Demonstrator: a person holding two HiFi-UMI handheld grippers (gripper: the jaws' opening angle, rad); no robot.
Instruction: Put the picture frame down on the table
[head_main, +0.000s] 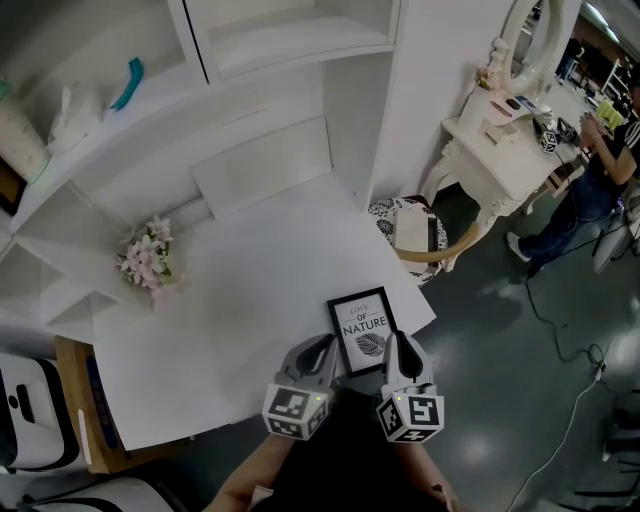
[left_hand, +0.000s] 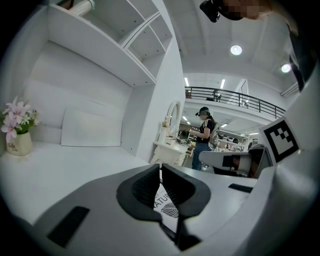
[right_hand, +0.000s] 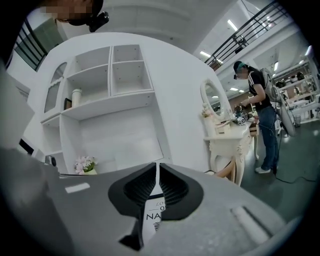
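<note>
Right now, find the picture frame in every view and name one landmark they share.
Head view: picture frame lower centre, at the near edge of the table.
Left gripper view: picture frame low centre, between the jaws.
Right gripper view: picture frame low centre, between the jaws.
Shared landmark: pink flowers, left in every view.
</note>
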